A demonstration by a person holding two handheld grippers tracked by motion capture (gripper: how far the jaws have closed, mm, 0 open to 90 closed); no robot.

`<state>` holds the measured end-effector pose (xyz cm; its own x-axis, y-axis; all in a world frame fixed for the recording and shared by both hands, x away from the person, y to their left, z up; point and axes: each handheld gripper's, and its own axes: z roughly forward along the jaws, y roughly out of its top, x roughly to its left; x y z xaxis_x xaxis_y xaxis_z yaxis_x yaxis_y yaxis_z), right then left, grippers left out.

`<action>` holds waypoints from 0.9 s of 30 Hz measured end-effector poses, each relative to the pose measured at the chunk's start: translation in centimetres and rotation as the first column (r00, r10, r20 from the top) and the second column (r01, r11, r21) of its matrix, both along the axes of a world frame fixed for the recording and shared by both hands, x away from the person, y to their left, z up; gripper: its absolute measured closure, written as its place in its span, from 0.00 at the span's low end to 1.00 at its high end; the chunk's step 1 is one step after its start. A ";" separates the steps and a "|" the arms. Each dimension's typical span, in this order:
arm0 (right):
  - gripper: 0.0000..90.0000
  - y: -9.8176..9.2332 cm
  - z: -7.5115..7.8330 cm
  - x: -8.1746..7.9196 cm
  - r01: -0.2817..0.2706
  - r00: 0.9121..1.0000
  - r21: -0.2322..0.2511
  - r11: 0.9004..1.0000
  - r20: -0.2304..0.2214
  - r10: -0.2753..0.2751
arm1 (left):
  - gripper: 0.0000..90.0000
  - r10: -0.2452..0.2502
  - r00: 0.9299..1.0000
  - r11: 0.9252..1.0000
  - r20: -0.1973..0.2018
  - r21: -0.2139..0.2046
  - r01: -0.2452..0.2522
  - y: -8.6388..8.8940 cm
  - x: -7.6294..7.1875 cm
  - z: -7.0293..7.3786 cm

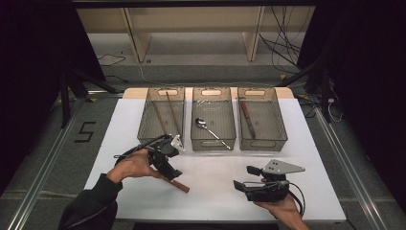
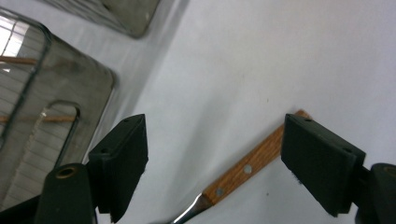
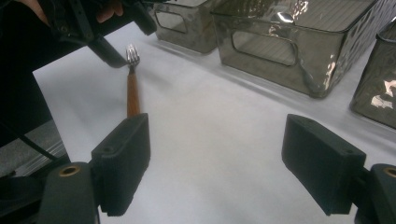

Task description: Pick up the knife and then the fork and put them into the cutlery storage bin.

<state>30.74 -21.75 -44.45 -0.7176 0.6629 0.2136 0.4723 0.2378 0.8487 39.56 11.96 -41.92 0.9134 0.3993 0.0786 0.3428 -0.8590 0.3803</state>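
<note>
1. Right gripper [image 1: 246, 178] sits low at the near edge of the table [image 1: 215, 201]; jaws wide apart, nothing between them.
2. Left gripper [image 1: 168, 165] hovers over the wooden-handled fork [image 1: 178, 184]; jaws apart, straddling the handle without gripping; fork lies flat on the table.
3. 3 clear bins [image 1: 213, 141] stand beyond.
</note>
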 end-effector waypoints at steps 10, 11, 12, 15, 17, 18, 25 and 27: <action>0.27 0.0 0.0 0.0 -0.001 1.000 -0.001 1.000 0.001 0.001 | 0.30 -0.058 0.997 0.993 -0.059 0.096 0.064 0.3 -0.5 -1.5; 0.27 0.1 0.0 0.0 -0.002 1.000 -0.002 1.000 0.000 0.002 | 0.31 -0.067 0.996 0.992 -0.064 0.107 0.074 0.3 -0.5 -1.6; 0.27 0.1 0.0 0.0 -0.002 1.000 -0.002 1.000 0.000 0.002 | 0.31 -0.071 0.995 0.990 -0.070 0.116 0.078 0.2 -0.6 -1.8; 0.27 0.1 0.0 0.0 -0.002 1.000 -0.003 1.000 0.000 0.002 | 0.33 -0.094 0.992 0.983 -0.087 0.147 0.106 0.2 -0.7 -2.2; 0.27 0.1 0.0 0.0 -0.003 1.000 -0.002 1.000 0.001 0.003 | 0.35 -0.098 0.991 0.981 -0.092 0.157 0.111 0.3 -0.6 -2.5; 0.27 0.1 0.0 0.0 -0.002 1.000 -0.002 1.000 0.000 0.002 | 0.36 -0.100 0.991 0.981 -0.092 0.160 0.113 0.3 -0.6 -2.6; 0.27 0.1 -0.1 0.0 -0.004 1.000 -0.002 1.000 0.001 0.004 | 0.42 -0.134 0.985 0.970 -0.108 0.190 0.153 -0.1 -0.4 -3.2; 0.27 0.1 -0.1 0.0 -0.003 1.000 -0.003 1.000 -0.001 0.003 | 0.45 -0.134 0.985 0.970 -0.112 0.187 0.153 -0.2 -0.3 -3.3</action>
<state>30.77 -21.67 -44.51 -0.7193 0.6615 0.2121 0.4726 0.2421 0.8474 39.26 11.79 -45.23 0.9672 0.2490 0.0493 0.2373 -0.9560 0.1727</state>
